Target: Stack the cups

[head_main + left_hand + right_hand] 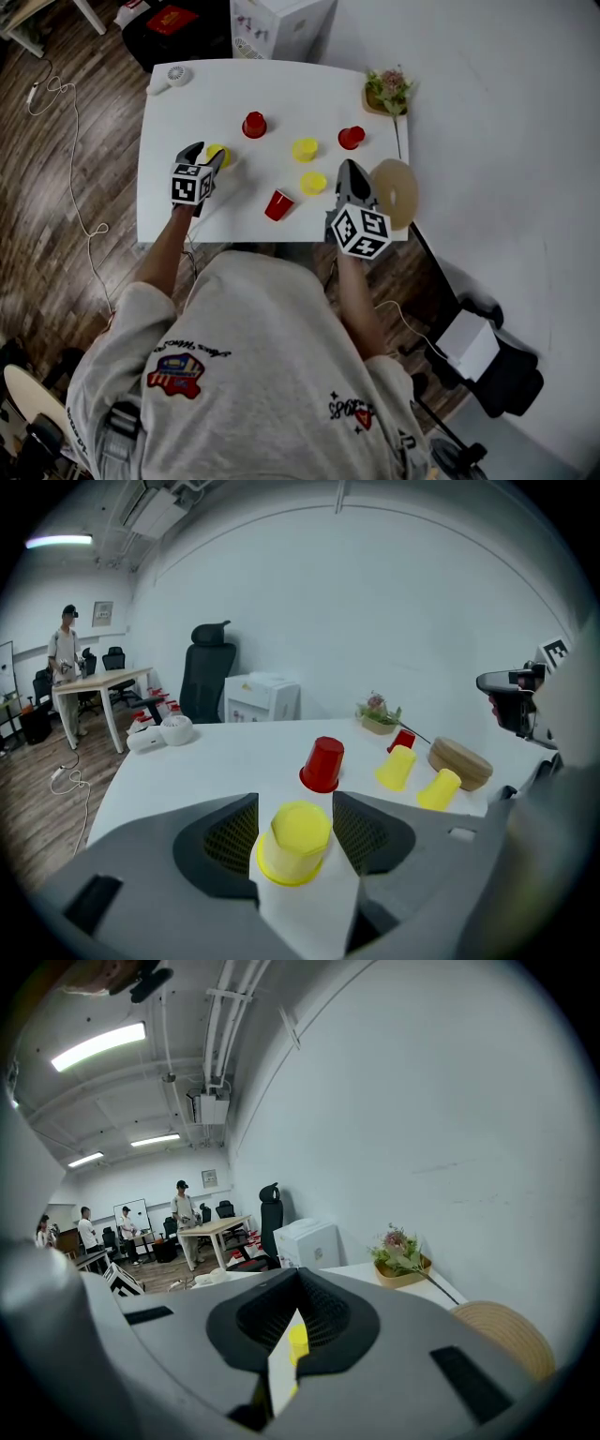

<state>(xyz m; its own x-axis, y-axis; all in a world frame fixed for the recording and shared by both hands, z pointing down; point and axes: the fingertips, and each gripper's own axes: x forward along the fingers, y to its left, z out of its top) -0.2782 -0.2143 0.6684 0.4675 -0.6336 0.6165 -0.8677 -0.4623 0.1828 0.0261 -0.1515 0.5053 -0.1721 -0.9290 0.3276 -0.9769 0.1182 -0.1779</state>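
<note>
An upside-down yellow cup (293,841) stands on the white table (178,112) between the jaws of my left gripper (295,805), which is open, with slim gaps at both pads. The head view shows that gripper (208,155) at the table's left around the same cup (217,152). Further cups stand upside down: a red one (254,125), a yellow one (304,149), a red one (351,138) and a yellow one (313,183). Another red cup (278,204) lies tipped near the front edge. My right gripper (348,169) is shut and empty; a yellow cup (297,1344) shows through its slit.
A round wooden disc (395,192) rests at the table's right front corner, beside my right gripper. A small potted plant (387,91) stands at the far right corner and a white fan (171,77) at the far left. An office chair (487,356) is to the right.
</note>
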